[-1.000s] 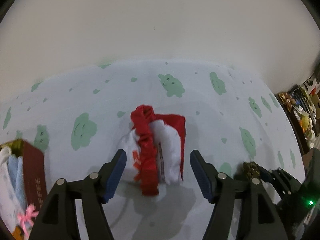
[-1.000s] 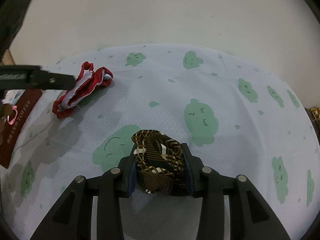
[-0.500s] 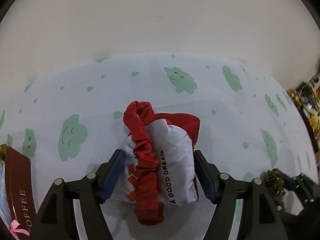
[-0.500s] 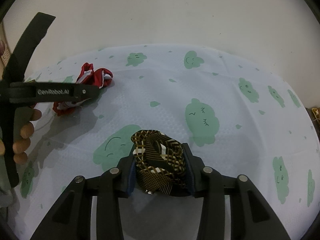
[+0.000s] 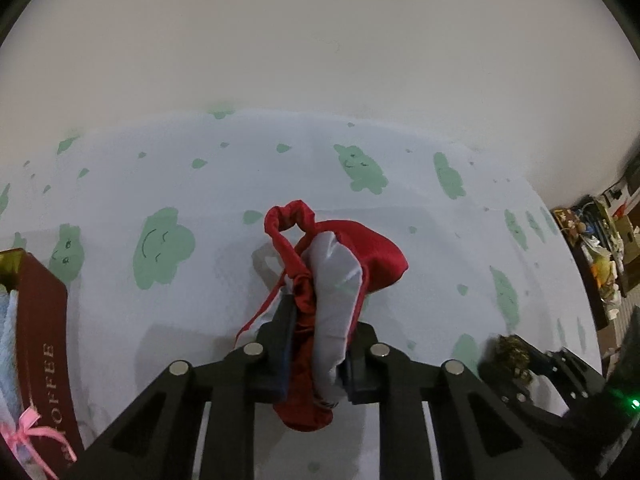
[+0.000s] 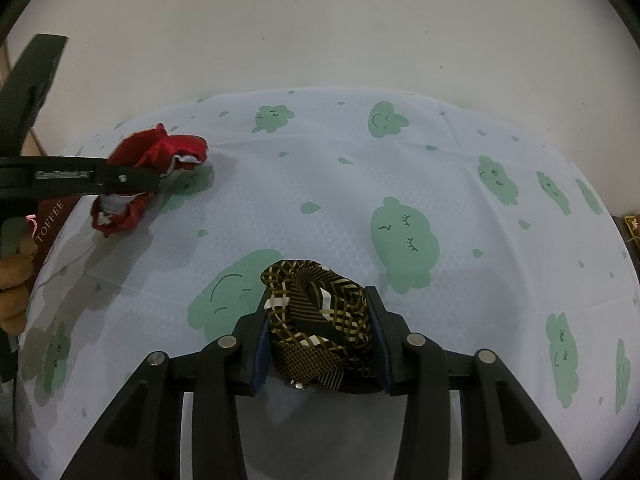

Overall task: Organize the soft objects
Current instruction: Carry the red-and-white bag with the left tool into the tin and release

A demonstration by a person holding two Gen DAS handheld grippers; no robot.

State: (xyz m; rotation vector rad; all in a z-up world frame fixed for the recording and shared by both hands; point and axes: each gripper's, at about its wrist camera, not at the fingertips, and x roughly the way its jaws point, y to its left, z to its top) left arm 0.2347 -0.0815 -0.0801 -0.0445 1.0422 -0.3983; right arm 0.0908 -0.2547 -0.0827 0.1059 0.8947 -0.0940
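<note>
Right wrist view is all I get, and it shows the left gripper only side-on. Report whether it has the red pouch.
Observer: Yes. In the left wrist view the left gripper has just been closing, and its pads now squeeze the red and white pouch between them.
Operator: Tell me what sticks out ahead of the gripper.
Observer: The pouch's red drawstring loop and its bulging red end.
Operator: Describe the inside of the dark red box.
Observer: The dark red box sits at the left edge of that view, and pale blue cloth already lies inside it.
</note>
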